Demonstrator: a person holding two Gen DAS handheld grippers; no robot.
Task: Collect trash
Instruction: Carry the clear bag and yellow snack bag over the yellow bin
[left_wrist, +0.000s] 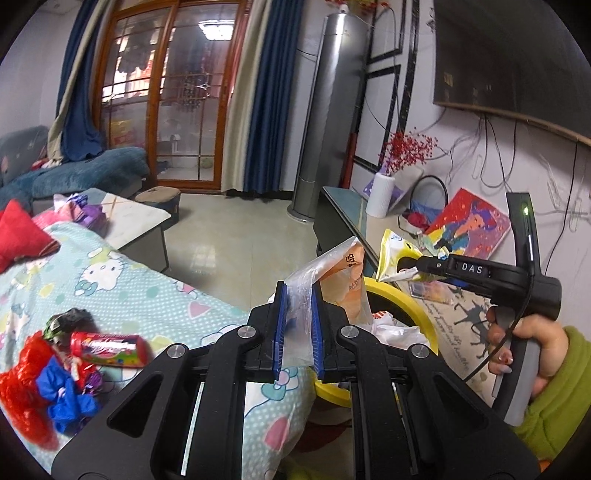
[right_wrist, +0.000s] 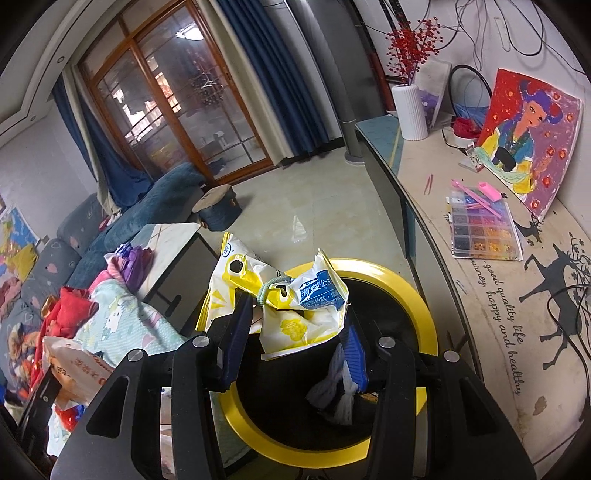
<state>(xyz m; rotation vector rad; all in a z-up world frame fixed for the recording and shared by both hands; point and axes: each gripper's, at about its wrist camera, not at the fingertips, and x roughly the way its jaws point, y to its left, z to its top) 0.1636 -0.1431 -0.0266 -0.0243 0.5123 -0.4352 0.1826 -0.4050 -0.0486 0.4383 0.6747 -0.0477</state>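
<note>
Grippers tilt downward over the yellow-rimmed bin (right_wrist: 413, 295). Left gripper (left_wrist: 299, 295) clamps a clear plastic bag (left_wrist: 325, 280); right gripper (right_wrist: 295, 332) grasps a yellow wrapper (right_wrist: 295, 314).

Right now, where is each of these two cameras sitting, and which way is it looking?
Left wrist view: sits on the left gripper, looking along its fingers at a clear plastic bag pinched between them, toward the bed and balcony door; the person's right hand and green sleeve show too.
Right wrist view: sits on the right gripper, looking down over a yellow packet it holds above the yellow-rimmed bin; no hand shows.
Shared: bin, packet, bag, painting, white vase.
</note>
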